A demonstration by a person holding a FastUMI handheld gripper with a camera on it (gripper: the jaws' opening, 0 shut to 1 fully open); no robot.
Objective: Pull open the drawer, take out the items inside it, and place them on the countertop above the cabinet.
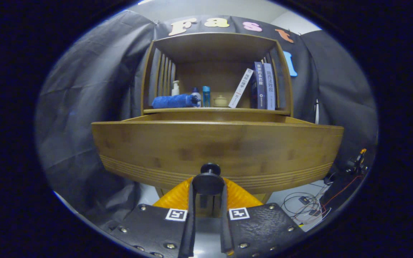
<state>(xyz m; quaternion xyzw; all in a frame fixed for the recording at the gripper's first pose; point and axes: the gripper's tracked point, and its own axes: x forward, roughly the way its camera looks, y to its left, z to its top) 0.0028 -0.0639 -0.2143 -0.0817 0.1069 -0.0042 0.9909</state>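
Fingers of the gripper (208,186) clench the drawer knob (209,178); best pull straight back, keeping the drawer (217,150) level.

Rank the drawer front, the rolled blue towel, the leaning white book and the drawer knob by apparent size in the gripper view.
1. Drawer front, by far the largest.
2. Rolled blue towel.
3. Leaning white book, near the towel in size, so unsure.
4. Drawer knob, gripped by the gripper; it is nearest the camera, so it looks bigger than it is.
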